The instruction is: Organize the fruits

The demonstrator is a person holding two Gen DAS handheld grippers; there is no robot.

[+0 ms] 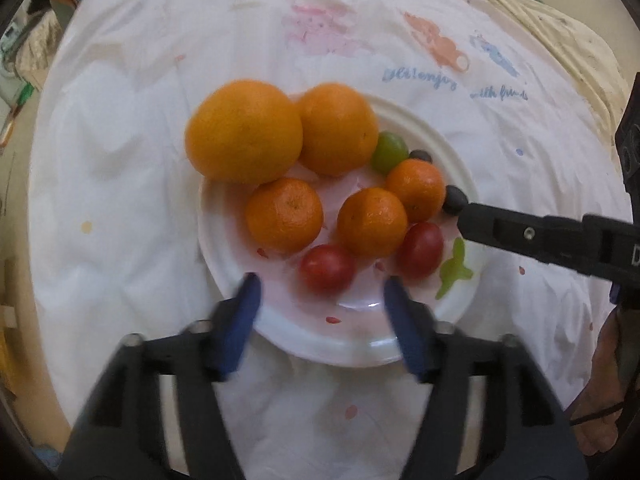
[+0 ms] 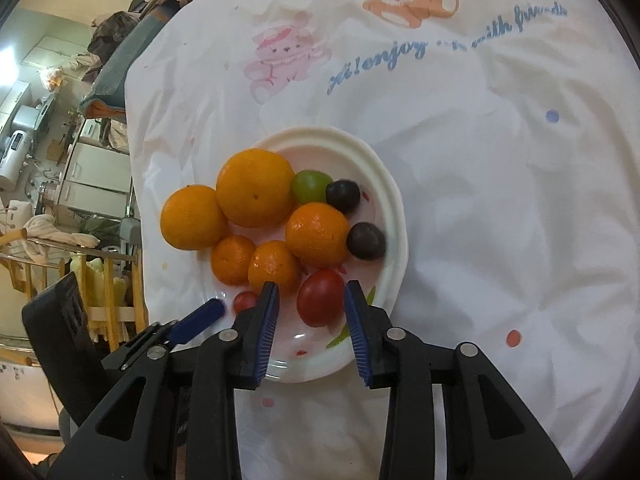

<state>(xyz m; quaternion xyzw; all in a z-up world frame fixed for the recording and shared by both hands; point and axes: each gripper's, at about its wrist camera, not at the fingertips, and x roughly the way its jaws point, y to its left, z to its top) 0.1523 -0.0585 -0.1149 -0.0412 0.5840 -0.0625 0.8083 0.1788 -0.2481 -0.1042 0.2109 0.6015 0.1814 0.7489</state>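
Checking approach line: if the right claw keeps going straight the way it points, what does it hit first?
Probably the red cherry tomato, which sits between the open right claw fingertips on the white plate. Depth is unclear.

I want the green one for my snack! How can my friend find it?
Look at the white plate on the teddy bear tablecloth. At its far side, the green grape sits between the big orange and a dark grape. It is the only green fruit there.
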